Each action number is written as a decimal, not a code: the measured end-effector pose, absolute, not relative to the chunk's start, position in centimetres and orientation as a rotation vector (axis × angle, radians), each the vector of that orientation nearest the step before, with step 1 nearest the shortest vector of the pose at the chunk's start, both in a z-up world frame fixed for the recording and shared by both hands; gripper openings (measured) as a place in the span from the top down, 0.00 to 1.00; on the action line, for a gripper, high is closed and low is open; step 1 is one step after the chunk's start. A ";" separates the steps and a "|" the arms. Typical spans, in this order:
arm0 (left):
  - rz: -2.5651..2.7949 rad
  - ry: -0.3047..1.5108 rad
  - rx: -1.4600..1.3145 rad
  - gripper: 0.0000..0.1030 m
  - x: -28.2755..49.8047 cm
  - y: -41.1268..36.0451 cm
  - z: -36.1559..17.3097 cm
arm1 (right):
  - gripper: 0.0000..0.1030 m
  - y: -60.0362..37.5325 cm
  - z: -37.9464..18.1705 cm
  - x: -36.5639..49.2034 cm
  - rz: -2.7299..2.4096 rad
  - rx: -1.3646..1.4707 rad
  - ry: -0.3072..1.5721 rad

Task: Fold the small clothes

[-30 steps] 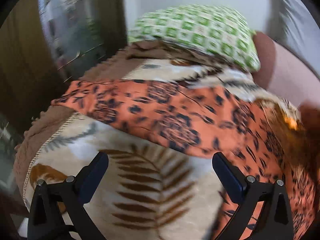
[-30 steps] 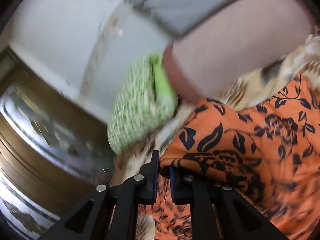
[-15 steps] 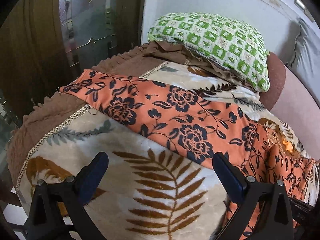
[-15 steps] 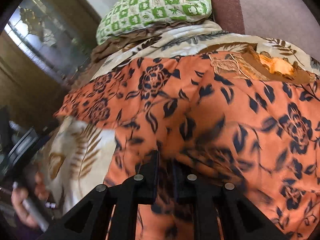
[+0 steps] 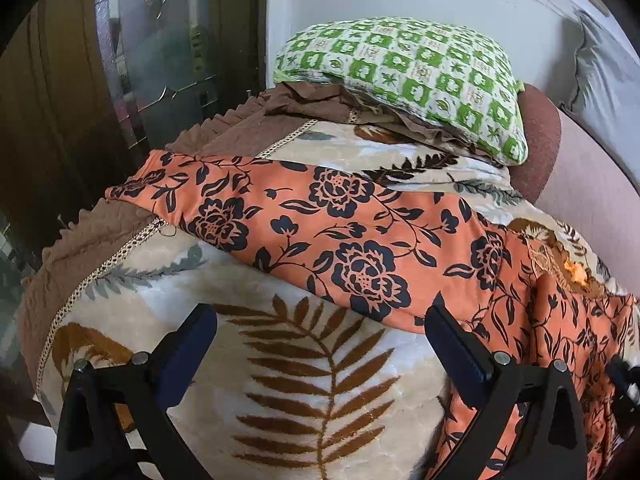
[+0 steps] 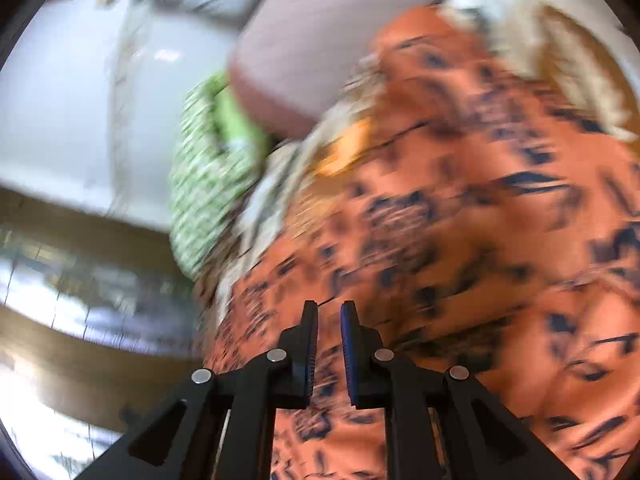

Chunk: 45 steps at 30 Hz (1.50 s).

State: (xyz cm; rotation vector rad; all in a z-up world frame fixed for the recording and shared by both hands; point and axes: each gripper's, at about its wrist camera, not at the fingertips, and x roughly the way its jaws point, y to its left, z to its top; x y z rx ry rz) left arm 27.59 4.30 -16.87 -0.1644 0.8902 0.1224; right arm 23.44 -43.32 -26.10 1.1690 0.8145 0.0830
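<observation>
An orange garment with black flowers point(image 5: 344, 236) lies spread across a cream blanket with brown fern leaves point(image 5: 312, 380); one sleeve reaches left to the blanket's brown border. My left gripper point(image 5: 320, 332) is open and empty, just above the blanket near the garment's lower edge. In the blurred right wrist view the same garment point(image 6: 480, 240) fills the right side. My right gripper point(image 6: 329, 320) has its jaws nearly together with a narrow gap, above the cloth; nothing shows between them.
A green-and-white checked pillow point(image 5: 408, 76) rests at the bed's head. A mauve bolster or headboard point(image 5: 576, 172) runs along the right. A glass-panelled wooden door point(image 5: 160, 60) stands at the left, past the blanket's brown edge point(image 5: 100, 252).
My right gripper has let the garment go and swung fast, blurring its view. The garment has settled flat on the blanket. My left gripper has stayed open and barely moved.
</observation>
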 end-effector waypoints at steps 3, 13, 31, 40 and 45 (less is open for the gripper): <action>0.124 0.887 -0.194 0.00 27.5 4.7 -16.8 | 0.86 -43.6 -27.4 24.3 0.069 1.214 0.828; 0.133 0.883 -0.232 0.00 27.3 6.3 -16.5 | 0.86 -42.4 -28.0 26.1 -0.079 1.159 0.966; 0.166 0.893 -0.216 0.00 27.2 7.5 -16.5 | 0.81 -42.2 -27.5 25.4 -0.091 1.007 0.971; 0.151 0.904 -0.148 0.00 27.5 6.2 -16.8 | 0.24 -39.6 -26.5 27.6 -0.033 0.950 0.939; 0.145 0.906 -0.156 0.00 27.6 6.1 -16.7 | 0.77 -39.9 -27.1 27.4 0.016 1.027 0.955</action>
